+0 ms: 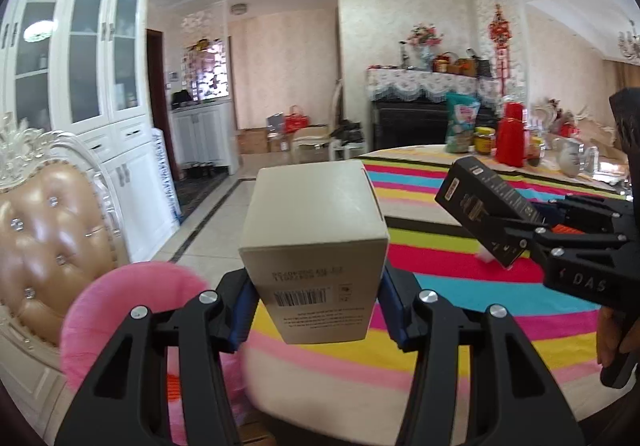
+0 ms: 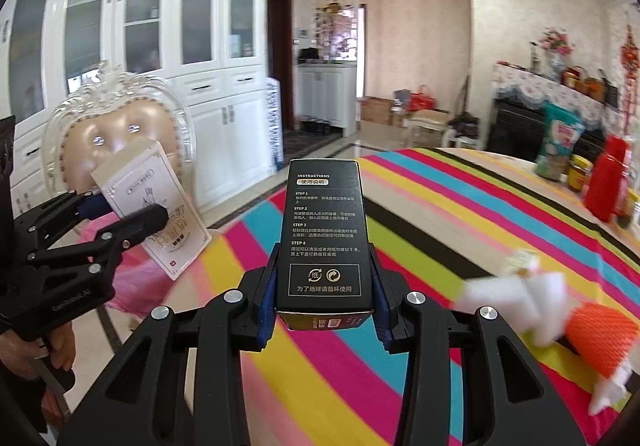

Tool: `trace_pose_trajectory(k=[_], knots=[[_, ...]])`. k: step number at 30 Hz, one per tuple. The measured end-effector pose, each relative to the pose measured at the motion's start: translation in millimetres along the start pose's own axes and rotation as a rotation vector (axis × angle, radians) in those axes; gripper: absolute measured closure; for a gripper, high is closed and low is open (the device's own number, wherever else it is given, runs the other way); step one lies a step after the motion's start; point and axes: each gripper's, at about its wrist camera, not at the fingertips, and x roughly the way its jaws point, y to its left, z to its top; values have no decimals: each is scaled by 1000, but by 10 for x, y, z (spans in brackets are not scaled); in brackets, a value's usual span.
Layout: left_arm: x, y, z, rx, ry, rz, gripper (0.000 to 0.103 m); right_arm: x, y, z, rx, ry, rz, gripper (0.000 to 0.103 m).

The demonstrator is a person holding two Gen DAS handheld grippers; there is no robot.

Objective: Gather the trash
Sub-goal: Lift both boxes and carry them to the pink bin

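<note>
Above the striped surface [image 1: 460,286], the left gripper [image 1: 316,310] is pinching a beige box [image 1: 316,230] by its sides, while the right gripper [image 2: 324,310] is clamping a black box [image 2: 325,230]. Both look light, crushable cardboard, best gripped on flat sides.

black box [image 2: 325,242]: "INSTRUCTIONS", "STEP 1"–"STEP 4" | left gripper [image 2: 132,214]: "GenRobot.AI"
</note>
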Motion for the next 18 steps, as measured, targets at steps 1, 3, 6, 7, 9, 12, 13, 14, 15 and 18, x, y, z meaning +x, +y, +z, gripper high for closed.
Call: trace_pose_trajectory(k=[1, 3, 6, 7, 9, 12, 13, 14, 15, 18], knots=[[-12, 108, -25, -4, 5, 20, 52, 55, 78, 17, -2, 5, 22, 64], [-32, 299, -73, -13, 16, 51, 52, 175, 259, 50, -13, 17, 62, 64], [-33, 590, -138, -37, 34, 107, 52, 340, 558, 98, -47, 31, 112, 64], [-41, 728, -175, -50, 42, 131, 52, 387, 644, 112, -56, 34, 126, 64], [-35, 943, -235, -65, 56, 165, 52, 509, 821, 157, -83, 39, 152, 64], [-13, 1274, -332, -93, 76, 212, 52, 658, 1057, 210, -103, 45, 196, 64], [-3, 1371, -358, -102, 84, 222, 52, 699, 1103, 227, -106, 47, 204, 64], [33, 1468, -381, -108, 94, 230, 52, 760, 1174, 245, -111, 53, 214, 64], [74, 1554, -401, -113, 106, 238, 52, 820, 1239, 259, -113, 59, 225, 64], [214, 1823, -509, -153, 149, 254, 51, 963, 1393, 280, -125, 76, 248, 64]])
